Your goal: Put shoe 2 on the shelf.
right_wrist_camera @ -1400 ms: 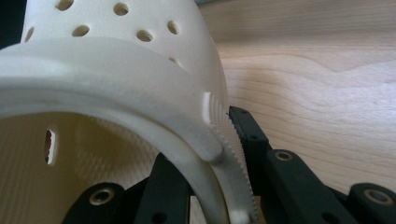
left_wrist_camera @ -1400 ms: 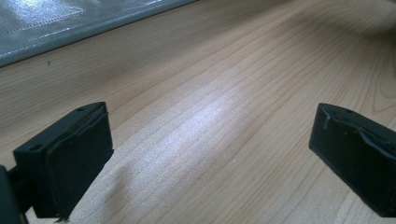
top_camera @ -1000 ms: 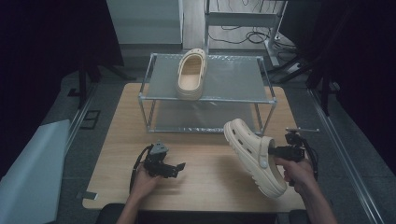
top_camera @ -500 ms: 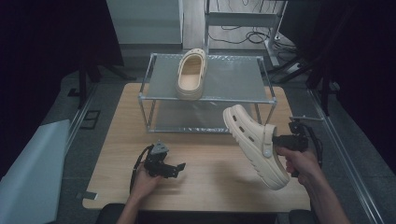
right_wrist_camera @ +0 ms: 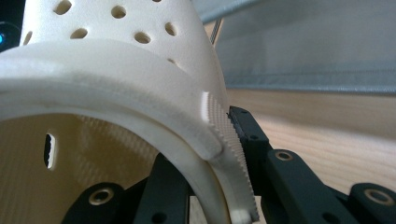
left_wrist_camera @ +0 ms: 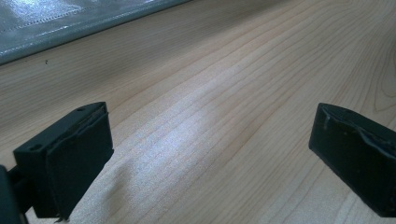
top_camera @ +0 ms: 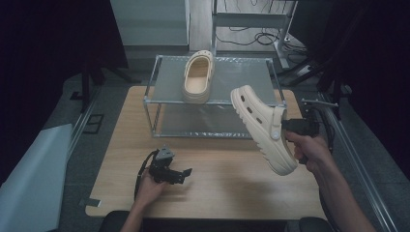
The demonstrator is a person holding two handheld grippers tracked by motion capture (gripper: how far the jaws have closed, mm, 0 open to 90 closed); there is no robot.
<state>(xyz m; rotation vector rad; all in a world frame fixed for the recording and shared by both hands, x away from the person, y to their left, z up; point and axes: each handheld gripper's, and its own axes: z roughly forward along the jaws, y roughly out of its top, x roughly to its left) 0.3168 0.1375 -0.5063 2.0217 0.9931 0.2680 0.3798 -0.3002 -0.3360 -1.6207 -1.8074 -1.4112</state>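
Work in hand: putting 2 cream clogs on the rack.

Right tongs point(top_camera: 286, 126): clamped on clog 2 point(top_camera: 263, 126) at the side wall near the heel opening. In the right gripper view 1 jaw sits inside the clog and the other presses the ribbed outer edge, so the grip looks firm. The clog hangs clear of the table point(top_camera: 227, 183), toe pointing away from the tongs and up toward the rack point(top_camera: 241, 77), sole turned partly sideways.

Left tongs point(top_camera: 183, 174): wide open, nothing between the jaws, low over bare wood. The left gripper view has the pads point(left_wrist_camera: 74, 154) well apart with the rack's lower edge beyond them. Idle.

Clog 1 point(top_camera: 198, 77): already on the rack's top shelf, upright, opening up, on the shelf's left half as seen from above, well ahead of both tongs.

Progress, judged: about half done. 1 clog placed; clog 2 lifted but not yet over the shelf, its toe near the front right edge of the rack.

Left to do, judged: carry clog 2 up and forward, roll it sole-down, set it to the right of clog 1, release. The free shelf space there looks ample. Risk: toe catching the front rail of the rack.
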